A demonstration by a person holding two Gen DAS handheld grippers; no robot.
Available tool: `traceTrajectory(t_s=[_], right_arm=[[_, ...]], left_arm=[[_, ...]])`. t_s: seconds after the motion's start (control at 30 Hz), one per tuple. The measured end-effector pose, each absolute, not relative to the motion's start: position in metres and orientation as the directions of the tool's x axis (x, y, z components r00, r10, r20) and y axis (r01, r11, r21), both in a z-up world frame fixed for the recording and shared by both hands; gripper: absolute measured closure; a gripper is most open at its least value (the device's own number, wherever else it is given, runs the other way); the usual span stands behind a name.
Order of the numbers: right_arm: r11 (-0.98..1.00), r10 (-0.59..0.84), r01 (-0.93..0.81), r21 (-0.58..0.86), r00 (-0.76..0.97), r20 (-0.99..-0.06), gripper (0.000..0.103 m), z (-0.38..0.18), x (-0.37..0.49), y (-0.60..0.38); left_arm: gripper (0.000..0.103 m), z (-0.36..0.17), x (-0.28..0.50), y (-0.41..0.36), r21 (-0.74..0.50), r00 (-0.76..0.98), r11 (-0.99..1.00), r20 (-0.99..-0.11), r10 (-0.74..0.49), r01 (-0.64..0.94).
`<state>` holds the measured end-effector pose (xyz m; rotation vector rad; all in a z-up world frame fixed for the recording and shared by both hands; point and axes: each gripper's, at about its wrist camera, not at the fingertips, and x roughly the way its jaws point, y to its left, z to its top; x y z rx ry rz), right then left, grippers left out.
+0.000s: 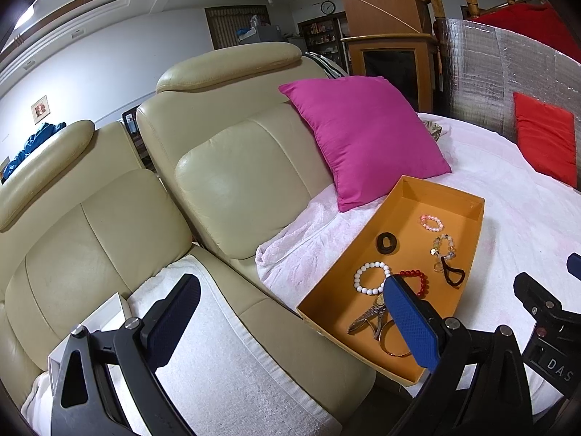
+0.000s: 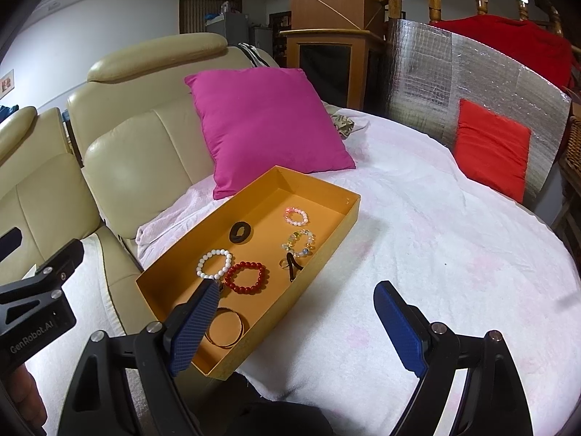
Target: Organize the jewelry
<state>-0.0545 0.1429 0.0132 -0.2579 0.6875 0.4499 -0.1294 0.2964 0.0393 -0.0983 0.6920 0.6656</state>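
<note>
Left wrist view shows your left gripper (image 1: 290,312) wide open and holding nothing, over the cream sofa (image 1: 225,167) beside the orange tray (image 1: 441,187). Your right gripper (image 2: 296,321) is wide open and empty too, at the tray's near end. All the jewelry sits in the tray: white bead bracelet (image 2: 213,263), red bead bracelet (image 2: 247,277), gold bangle (image 2: 226,328), black ring (image 2: 239,233), pink bead bracelet (image 2: 296,216) and a clear bead bracelet (image 2: 300,243). This fits sorting about to start or already finished. If you pick one, pinch one bead, slowly.
</note>
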Motion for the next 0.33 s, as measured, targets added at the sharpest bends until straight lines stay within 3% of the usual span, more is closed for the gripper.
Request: traceTrajectory(t_s=[0.33], right_arm=[[0.886, 0.340, -0.463, -0.025, 0.685, -0.644, 0.014, 0.015, -0.039, 0.120]], left_arm=[[0.003, 0.041, -0.110, 0.279, 0.118, 0.588, 0.817, -0.637, 0.498, -0.564]])
